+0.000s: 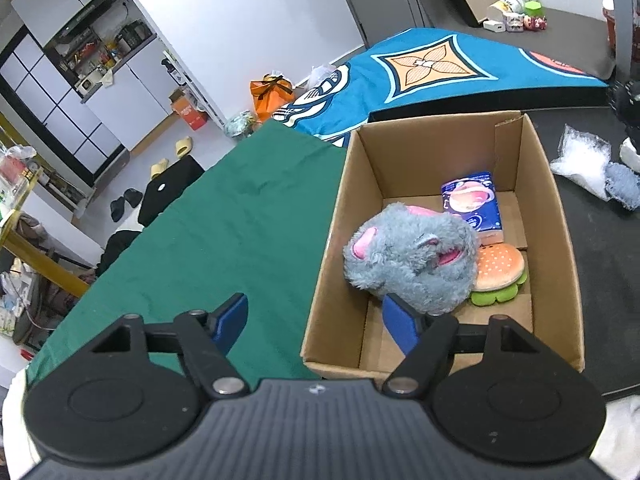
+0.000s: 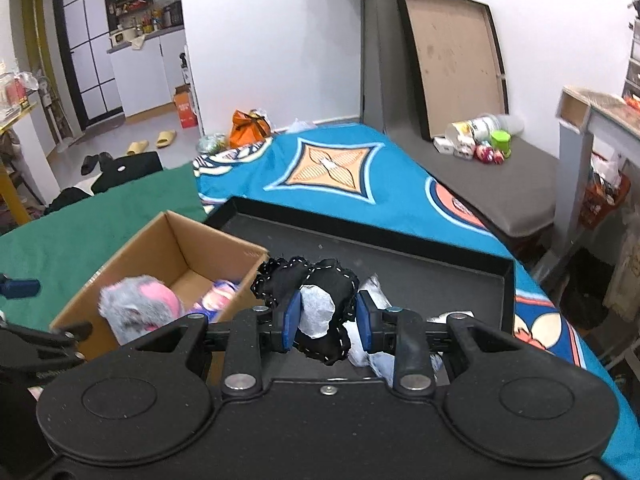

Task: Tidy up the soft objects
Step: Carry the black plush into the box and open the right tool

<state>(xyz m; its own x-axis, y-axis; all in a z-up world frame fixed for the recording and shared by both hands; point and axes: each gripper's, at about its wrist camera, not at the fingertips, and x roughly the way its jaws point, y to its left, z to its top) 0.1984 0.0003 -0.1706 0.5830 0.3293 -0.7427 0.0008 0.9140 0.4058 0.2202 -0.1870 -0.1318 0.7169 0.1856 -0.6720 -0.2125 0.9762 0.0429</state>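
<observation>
The right hand-held gripper (image 2: 326, 320) is clamped on a black stitched soft item (image 2: 320, 280) with white dotted seams and a white tag, which bulges up and forward between the blue pads (image 2: 291, 322). It hangs above the black tray (image 2: 440, 276), just beside the right wall of the cardboard box (image 2: 176, 240).

The left hand-held gripper (image 1: 316, 320) has its fingers spread wide apart and grips nothing. Its left pad (image 1: 232, 316) sits over the green cloth (image 1: 224, 220), its right pad over the near end of the cardboard box (image 1: 332, 240), close under the grey plush toy (image 1: 412, 260); whether pad and plush touch cannot be told.

The left wrist view looks down into the box: the grey plush with pink ears lies toward the near left, a burger-shaped plush (image 1: 500, 272) is tucked against its right side, and a blue tissue pack (image 1: 474, 202) lies behind them on the box floor. It also shows a clear plastic bag (image 1: 580, 160) and a grey-blue fuzzy item (image 1: 622, 184) on the black surface right of the box.

The right wrist view shows the held item, absent from the other view, and only a blurred glimpse of the grey plush (image 2: 138, 304) in the box. Pale crumpled material (image 2: 372, 344) lies on the tray below the right pad.
</observation>
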